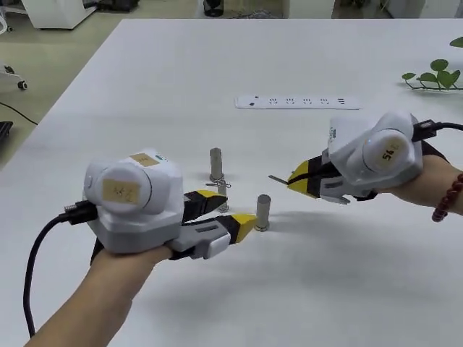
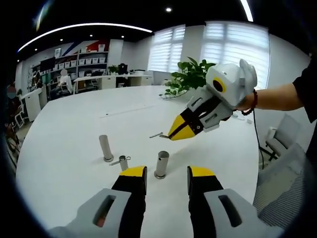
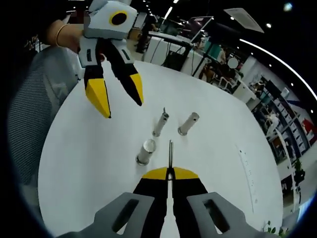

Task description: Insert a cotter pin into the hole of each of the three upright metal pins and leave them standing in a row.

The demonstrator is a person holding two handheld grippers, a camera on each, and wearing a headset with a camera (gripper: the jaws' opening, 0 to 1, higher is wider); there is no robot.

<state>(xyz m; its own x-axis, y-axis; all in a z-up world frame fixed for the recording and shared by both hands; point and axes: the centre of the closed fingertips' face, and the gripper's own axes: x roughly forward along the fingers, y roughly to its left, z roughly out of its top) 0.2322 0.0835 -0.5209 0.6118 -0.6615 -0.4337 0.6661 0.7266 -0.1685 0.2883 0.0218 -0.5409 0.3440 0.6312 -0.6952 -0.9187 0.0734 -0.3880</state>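
The left tongs stand spread, the nearest post just off their tips at three o'clock. The right tongs pinch a cotter pin at one o'clock of that post. This looks like the threading step; next, steady the post and thread the pin through it.

Your left gripper has a white rounded housing with two tan labels, grey finger bodies and black jaws tipped yellow. A black cable leaves its rear. Your right gripper is built alike, with yellow handwriting on its round cap and its own black lead. You wear a dark red beaded bracelet on the right wrist and a black sleeve.
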